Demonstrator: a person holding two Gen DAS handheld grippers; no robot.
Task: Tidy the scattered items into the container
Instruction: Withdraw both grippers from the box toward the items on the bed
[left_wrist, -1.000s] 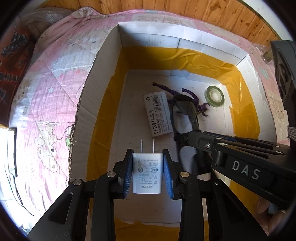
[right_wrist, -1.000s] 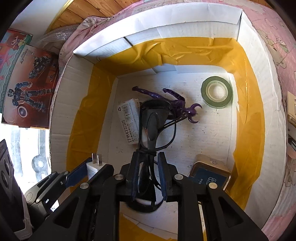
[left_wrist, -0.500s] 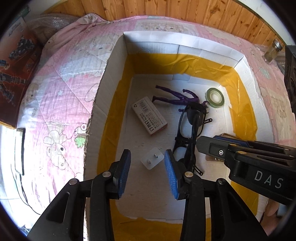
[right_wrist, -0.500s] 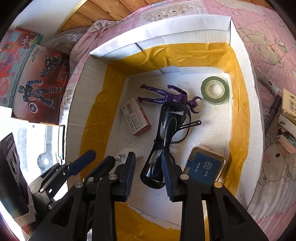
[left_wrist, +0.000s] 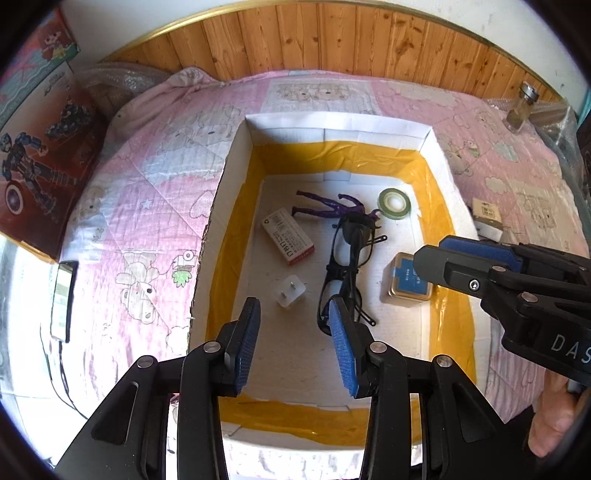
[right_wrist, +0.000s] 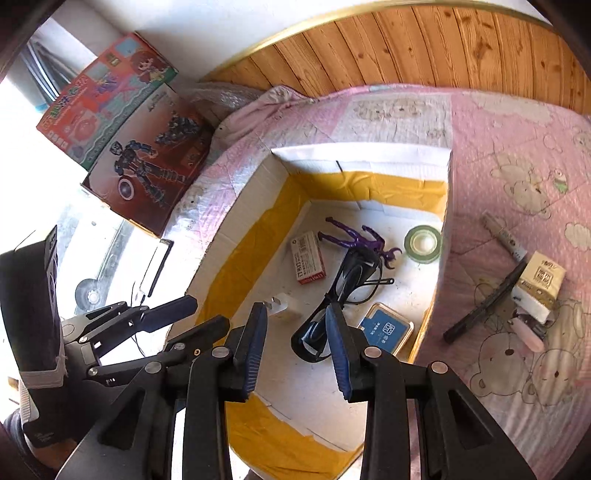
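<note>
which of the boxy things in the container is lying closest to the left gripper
The white plug adapter, prongs up, lying just ahead of the open left gripper. The red-and-white staple box lies farther back, and the blue-topped tin sits off toward the right wall.

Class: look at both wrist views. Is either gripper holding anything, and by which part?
Nothing is held. The left gripper and right gripper are both open above the box.
</note>
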